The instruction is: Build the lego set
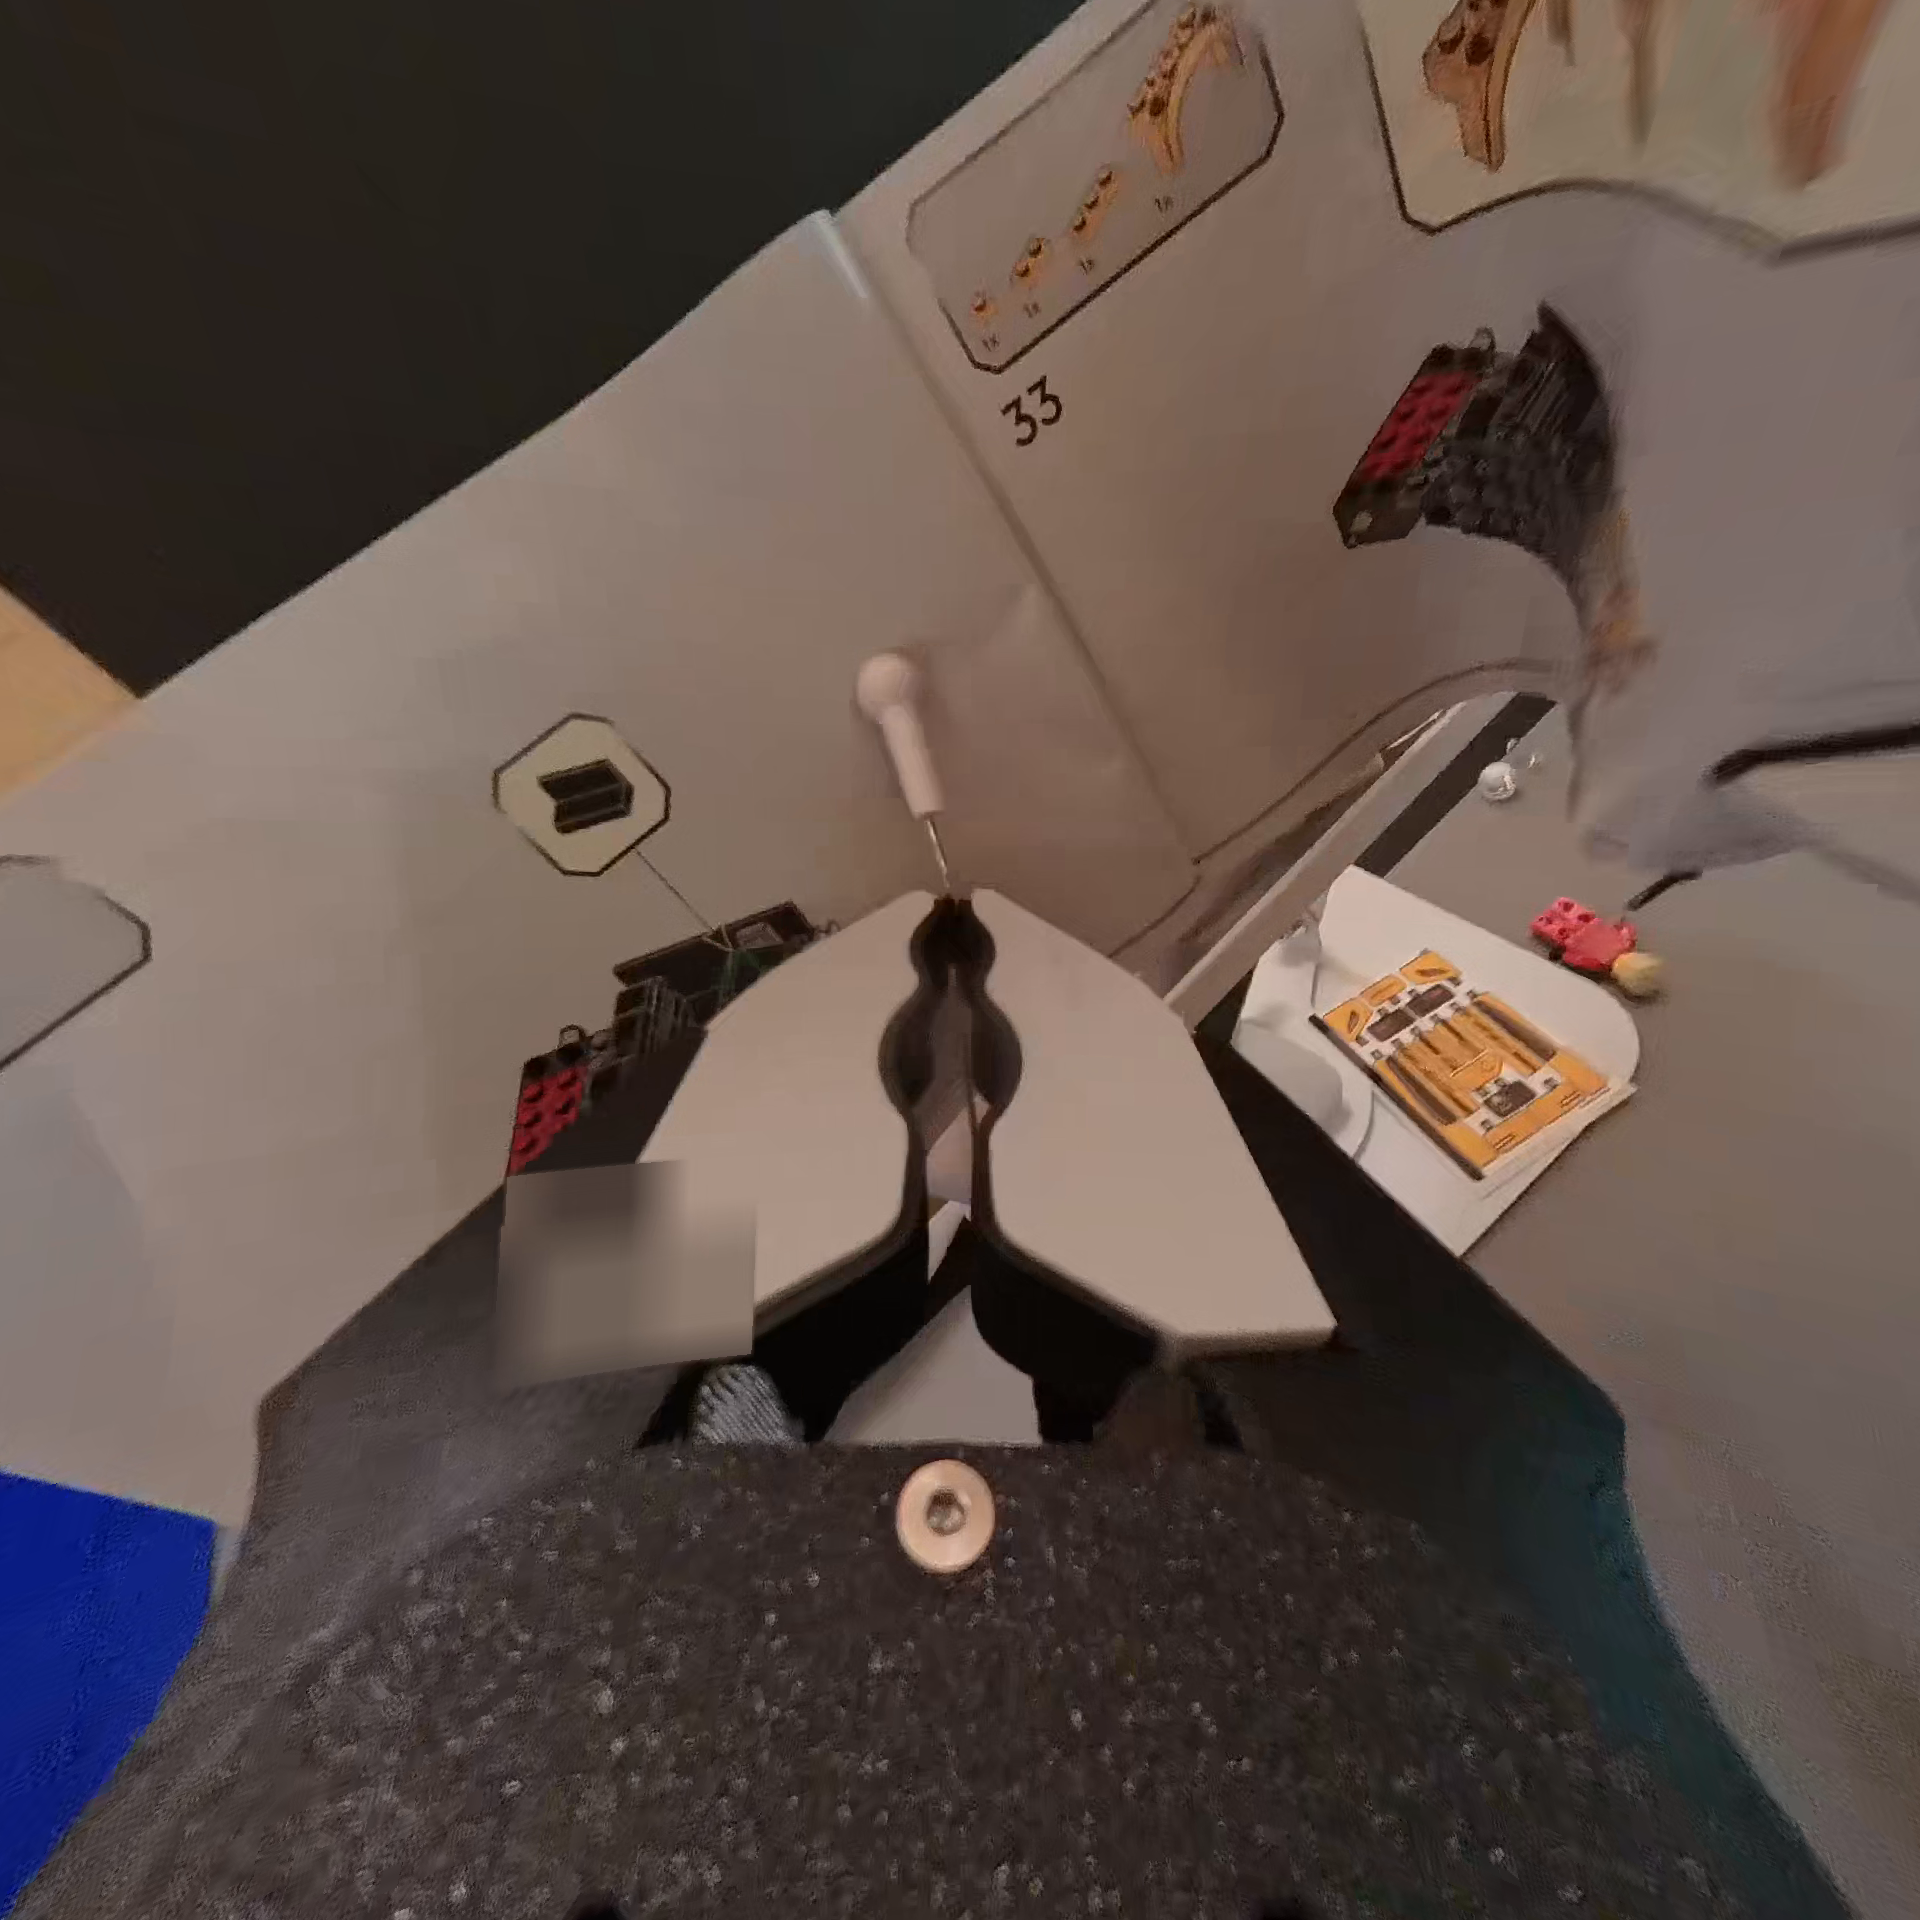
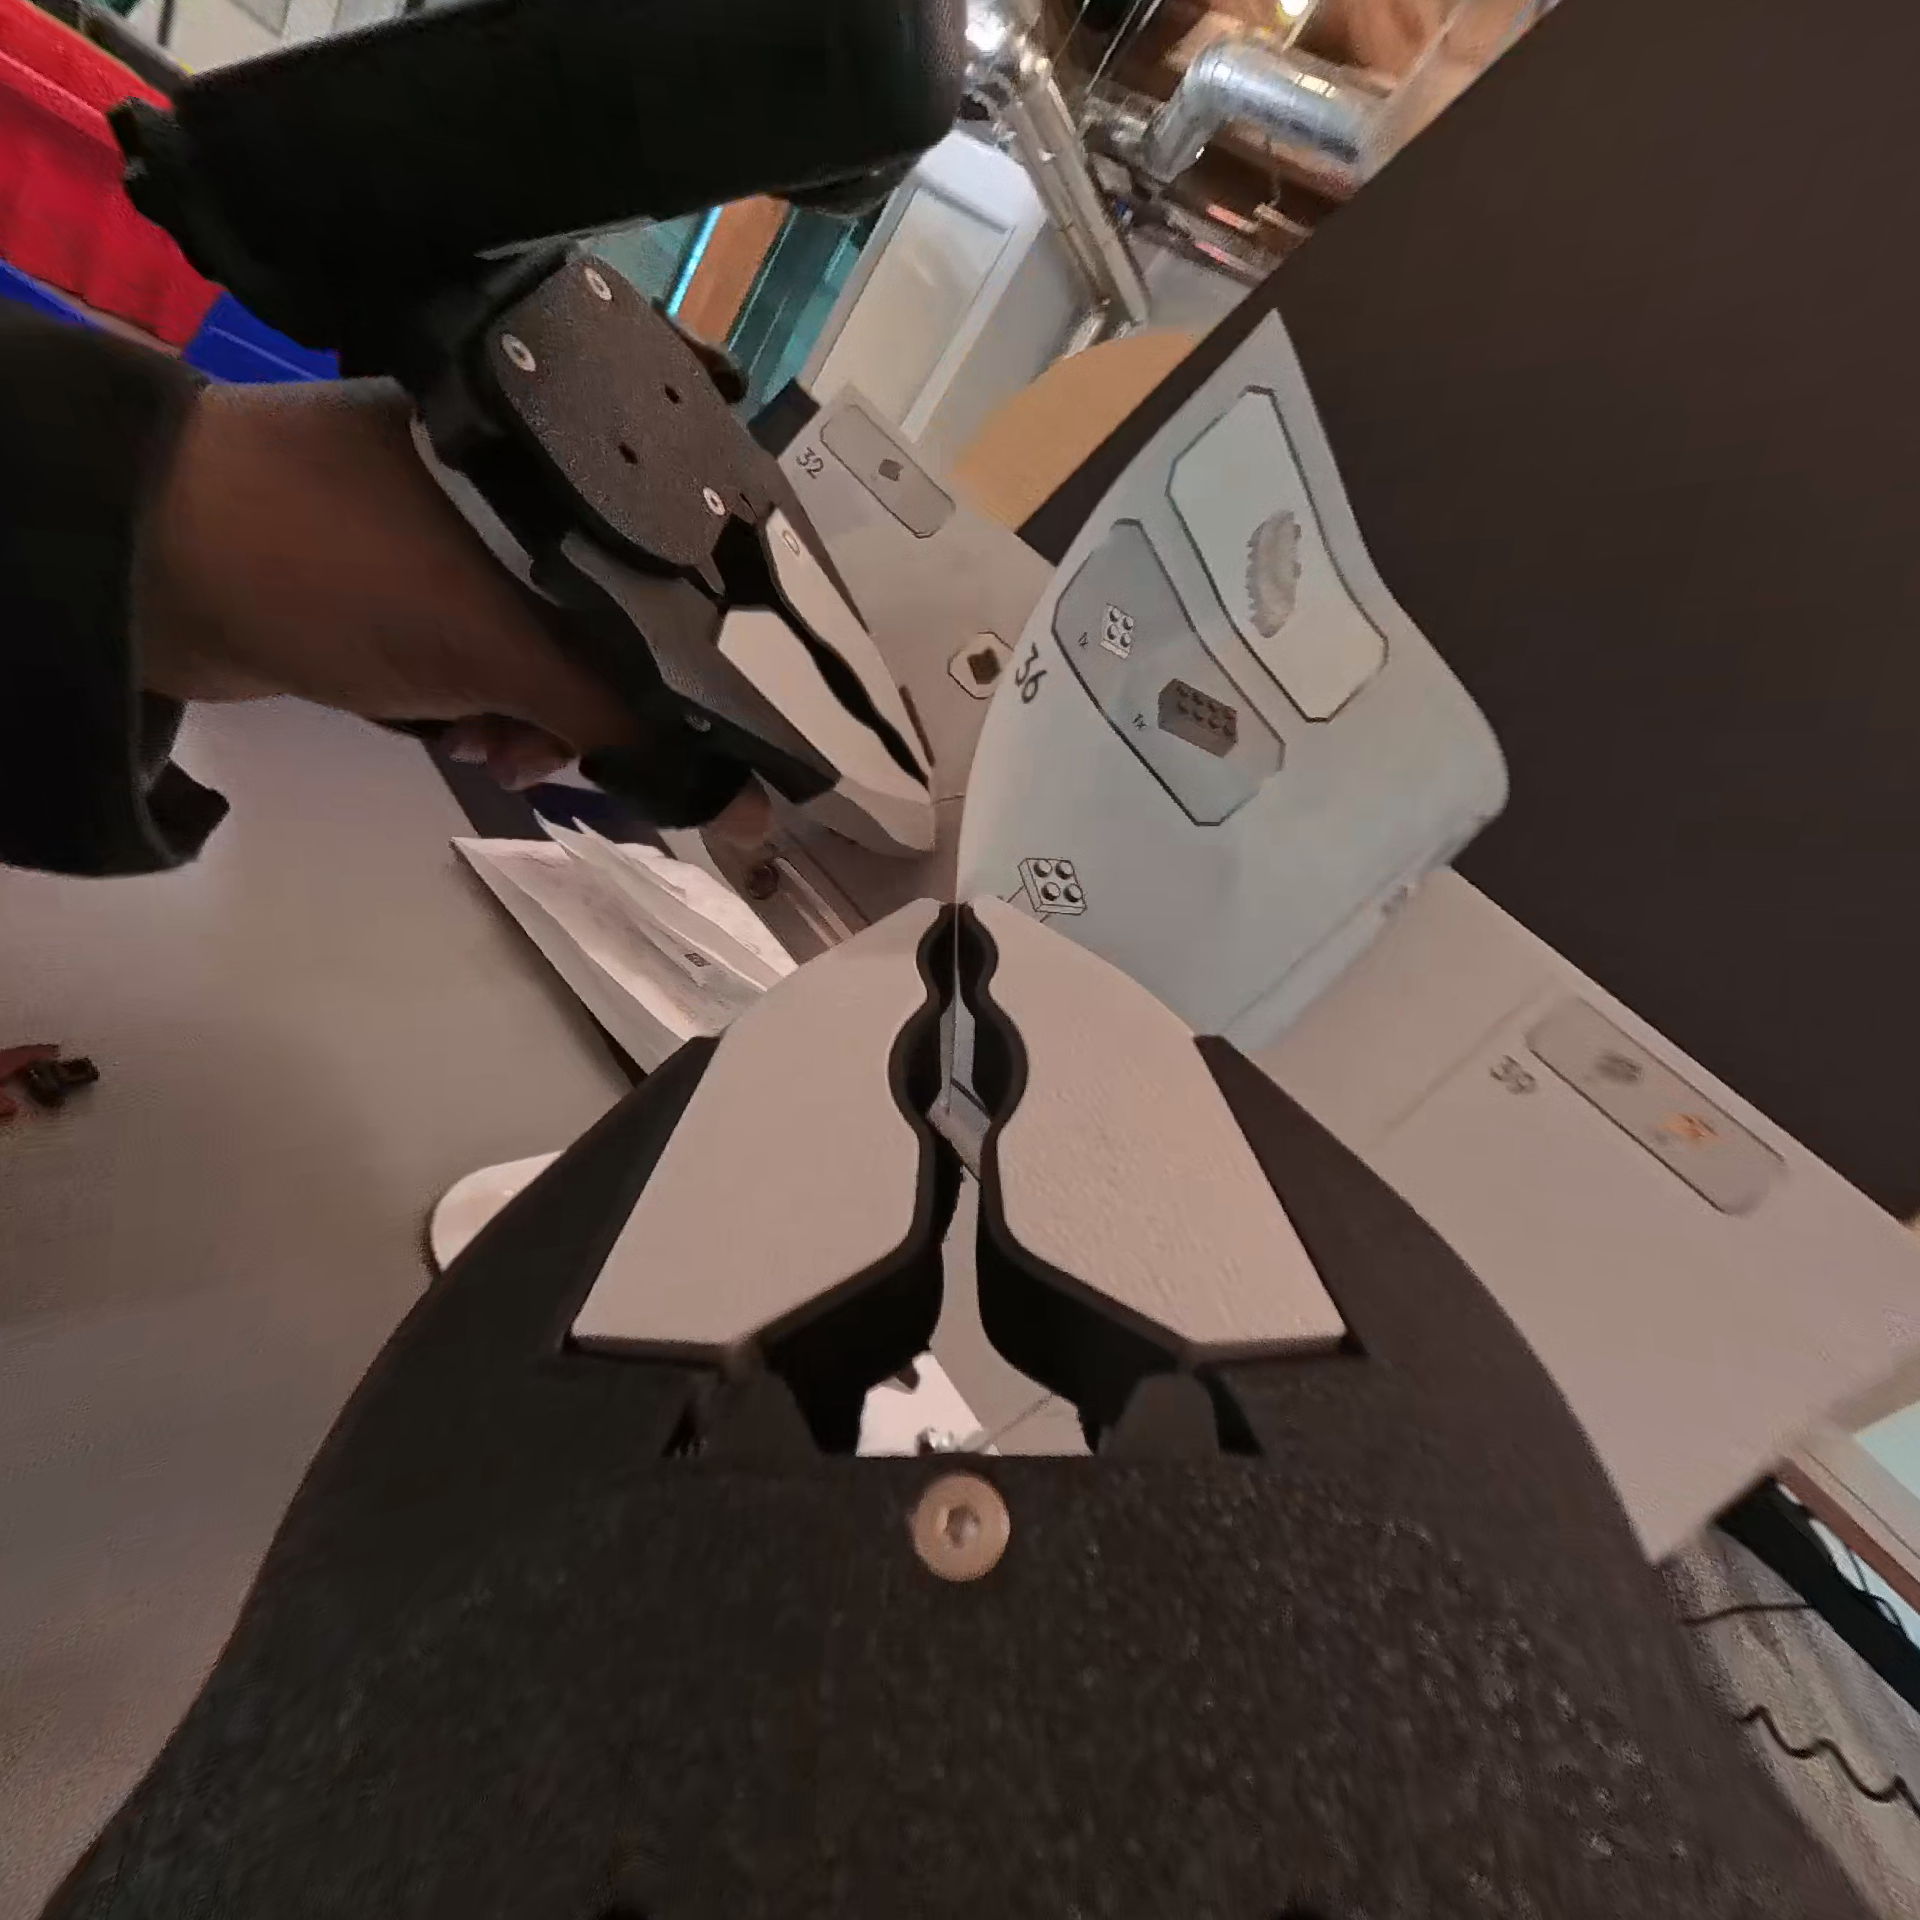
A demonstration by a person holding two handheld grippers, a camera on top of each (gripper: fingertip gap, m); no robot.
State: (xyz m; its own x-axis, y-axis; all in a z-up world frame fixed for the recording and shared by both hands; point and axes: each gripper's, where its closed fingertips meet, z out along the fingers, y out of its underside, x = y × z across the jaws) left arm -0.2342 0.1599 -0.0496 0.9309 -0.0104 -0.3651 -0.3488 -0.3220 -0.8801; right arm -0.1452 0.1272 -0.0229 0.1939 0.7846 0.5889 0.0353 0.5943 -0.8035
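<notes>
Both grippers are busy with the instruction booklet (image 1: 1091, 540), the right gripper (image 2: 954, 914) clamped on a lifted page and the left gripper (image 1: 951, 909) pinched, seemingly on a white-handled pin (image 1: 902, 743), while a small red lego cluster (image 1: 1584, 935) beside the booklet waits unfinished.

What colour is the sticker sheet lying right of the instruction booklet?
Orange-yellow with black and grey shapes, on the sticker sheet; clearest in the left wrist view.
</notes>
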